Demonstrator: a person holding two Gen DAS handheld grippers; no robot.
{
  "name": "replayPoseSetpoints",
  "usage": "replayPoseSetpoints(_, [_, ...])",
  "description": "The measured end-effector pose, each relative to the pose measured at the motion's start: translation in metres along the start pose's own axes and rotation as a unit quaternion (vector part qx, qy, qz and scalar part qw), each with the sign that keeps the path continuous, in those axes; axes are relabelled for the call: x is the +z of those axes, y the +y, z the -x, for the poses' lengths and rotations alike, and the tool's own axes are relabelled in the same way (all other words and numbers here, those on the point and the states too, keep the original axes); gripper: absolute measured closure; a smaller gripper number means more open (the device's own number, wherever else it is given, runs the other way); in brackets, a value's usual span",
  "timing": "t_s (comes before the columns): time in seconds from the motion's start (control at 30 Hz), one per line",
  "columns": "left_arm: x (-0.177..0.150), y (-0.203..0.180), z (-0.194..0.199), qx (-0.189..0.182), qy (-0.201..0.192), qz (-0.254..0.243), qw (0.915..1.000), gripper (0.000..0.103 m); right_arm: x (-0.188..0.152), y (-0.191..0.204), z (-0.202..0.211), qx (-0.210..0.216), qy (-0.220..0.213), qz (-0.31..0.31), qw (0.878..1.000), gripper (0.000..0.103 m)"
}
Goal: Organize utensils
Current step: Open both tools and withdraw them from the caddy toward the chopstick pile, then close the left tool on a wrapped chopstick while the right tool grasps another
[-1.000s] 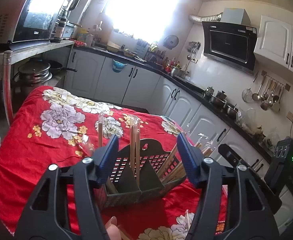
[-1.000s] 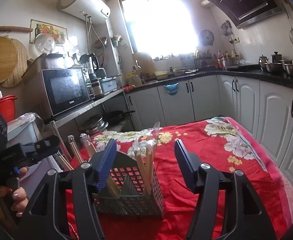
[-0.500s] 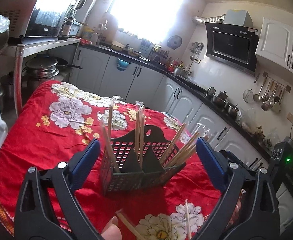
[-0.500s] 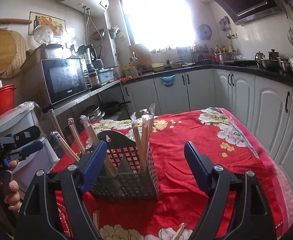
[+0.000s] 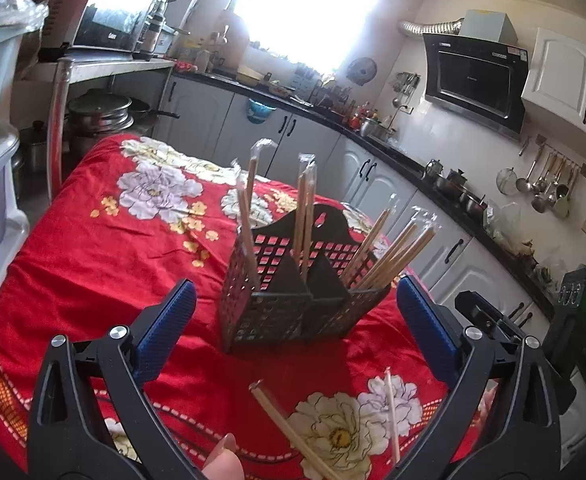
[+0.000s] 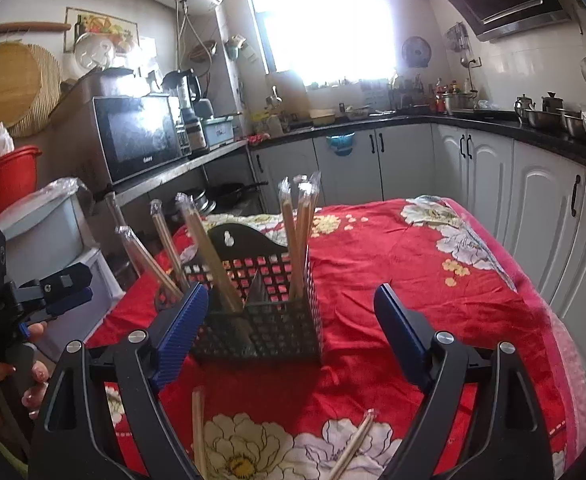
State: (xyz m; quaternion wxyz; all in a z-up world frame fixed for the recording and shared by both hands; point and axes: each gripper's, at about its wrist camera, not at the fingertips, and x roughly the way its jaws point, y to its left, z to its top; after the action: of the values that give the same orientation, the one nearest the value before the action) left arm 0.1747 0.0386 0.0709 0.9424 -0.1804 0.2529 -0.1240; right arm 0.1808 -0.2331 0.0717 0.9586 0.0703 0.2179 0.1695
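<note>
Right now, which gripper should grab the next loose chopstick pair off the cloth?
Probably left. Both are open and empty, but the left gripper has a wrapped chopstick pair lying just below its open fingers; the pairs beneath the right gripper sit nearer the frame's edge.

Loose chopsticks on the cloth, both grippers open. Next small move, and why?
Probably lower the right gripper onto the wrapped chopsticks lying near it on the red cloth and close. Both grippers are open and empty, the left gripper included; the caddy already holds several upright pairs, while two pairs lie loose in front of it.
</note>
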Motion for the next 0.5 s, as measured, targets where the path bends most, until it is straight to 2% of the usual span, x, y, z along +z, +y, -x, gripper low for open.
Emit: replayPoseSetpoints(0.5, [-0.028,0.008,-0.005,0.001,0.041,0.008,0.9991,0.011,-0.03,0.001,0.002,-0.001,0.052,0.01,0.999,0.021])
